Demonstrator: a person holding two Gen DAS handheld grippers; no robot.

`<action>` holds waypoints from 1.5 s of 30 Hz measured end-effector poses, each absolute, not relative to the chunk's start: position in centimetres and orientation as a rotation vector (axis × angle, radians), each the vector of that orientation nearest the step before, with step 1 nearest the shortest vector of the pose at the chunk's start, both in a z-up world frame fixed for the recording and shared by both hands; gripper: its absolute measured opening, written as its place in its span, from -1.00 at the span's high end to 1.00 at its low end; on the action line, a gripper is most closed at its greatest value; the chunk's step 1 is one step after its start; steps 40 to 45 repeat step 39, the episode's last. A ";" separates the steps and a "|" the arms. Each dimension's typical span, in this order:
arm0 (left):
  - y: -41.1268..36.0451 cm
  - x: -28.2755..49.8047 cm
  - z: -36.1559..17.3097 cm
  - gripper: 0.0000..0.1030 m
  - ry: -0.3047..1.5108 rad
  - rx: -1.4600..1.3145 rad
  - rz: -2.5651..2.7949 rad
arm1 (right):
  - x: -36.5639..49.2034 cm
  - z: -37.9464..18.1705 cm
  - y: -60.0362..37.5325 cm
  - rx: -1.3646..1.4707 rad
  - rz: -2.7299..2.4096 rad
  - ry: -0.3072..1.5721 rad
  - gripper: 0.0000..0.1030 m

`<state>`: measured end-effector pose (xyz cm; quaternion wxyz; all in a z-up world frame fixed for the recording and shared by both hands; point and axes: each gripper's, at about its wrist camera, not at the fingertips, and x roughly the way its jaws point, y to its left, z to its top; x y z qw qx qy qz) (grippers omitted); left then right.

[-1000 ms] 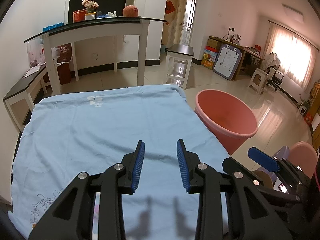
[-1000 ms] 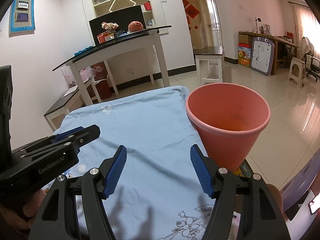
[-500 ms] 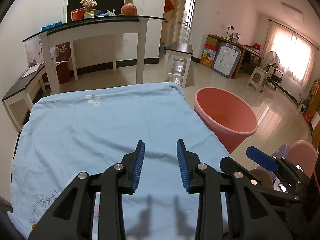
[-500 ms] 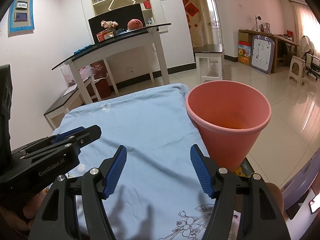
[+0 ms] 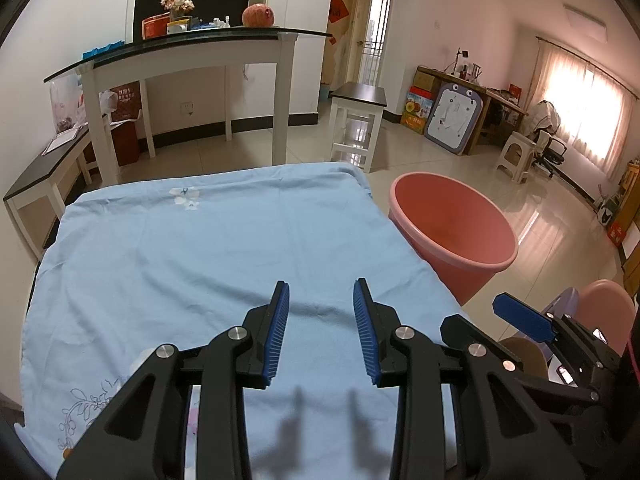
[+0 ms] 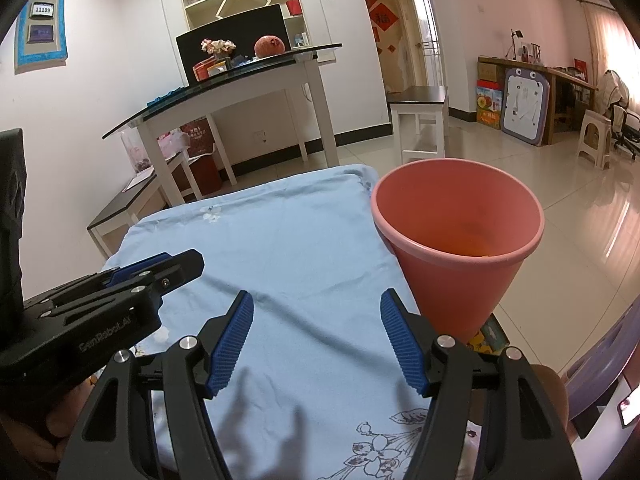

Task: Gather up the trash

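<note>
A pink bucket (image 5: 452, 224) stands on the floor against the right edge of a table covered with a light blue cloth (image 5: 192, 248). My left gripper (image 5: 320, 294) hovers over the cloth's near part, open, with nothing between its blue pads. My right gripper (image 6: 316, 300) is open wider, also over bare cloth, with the pink bucket (image 6: 456, 220) just to its right. Something orange lies at the bucket's bottom. A small white scrap (image 6: 162, 336) lies on the cloth under the left gripper (image 6: 160, 270). The right gripper (image 5: 520, 316) shows at the right of the left wrist view.
Beyond the cloth stands a white console table with a glass top (image 5: 192, 46) and a low dark bench (image 5: 44, 168) to its left. A small white side table (image 5: 358, 120) is behind the bucket. A colourful packet (image 6: 490, 334) lies at the bucket's base. Tiled floor stretches to the right.
The left wrist view has shifted very slightly. Both grippers keep the same opening and nothing was picked up or let go.
</note>
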<state>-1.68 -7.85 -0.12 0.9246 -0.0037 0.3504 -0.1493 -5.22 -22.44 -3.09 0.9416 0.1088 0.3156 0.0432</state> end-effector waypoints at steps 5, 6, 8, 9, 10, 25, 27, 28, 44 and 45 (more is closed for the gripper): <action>-7.9 -1.7 -0.3 0.35 0.723 -0.008 -0.306 | -4.9 -3.5 -22.5 0.227 0.087 0.653 -0.27; -7.9 -1.7 -0.4 0.35 0.724 -0.008 -0.306 | -4.8 -3.6 -22.5 0.228 0.087 0.654 -0.27; -7.8 -1.6 -0.5 0.35 0.723 -0.009 -0.306 | -4.8 -3.7 -22.5 0.229 0.086 0.655 -0.27; -7.9 -1.7 -0.4 0.35 0.723 -0.008 -0.306 | -4.8 -3.7 -22.5 0.228 0.086 0.654 -0.27; -7.9 -1.6 -0.5 0.35 0.723 -0.007 -0.306 | -4.8 -3.8 -22.5 0.228 0.086 0.654 -0.27; -7.9 -1.7 -0.4 0.35 0.724 -0.008 -0.306 | -4.7 -3.8 -22.7 0.228 0.086 0.653 -0.27; -7.9 -1.7 -0.4 0.35 0.722 -0.007 -0.306 | -4.7 -3.9 -22.6 0.228 0.085 0.653 -0.27; -7.9 -1.7 -0.4 0.35 0.720 -0.006 -0.306 | -4.7 -3.9 -22.6 0.229 0.086 0.653 -0.27; -7.5 -1.7 -1.6 0.35 0.739 -0.014 -0.295 | -4.6 -4.1 -22.8 0.231 0.085 0.659 -0.27; -7.5 -1.7 -1.6 0.35 0.739 -0.014 -0.295 | -4.6 -4.1 -22.8 0.231 0.085 0.659 -0.27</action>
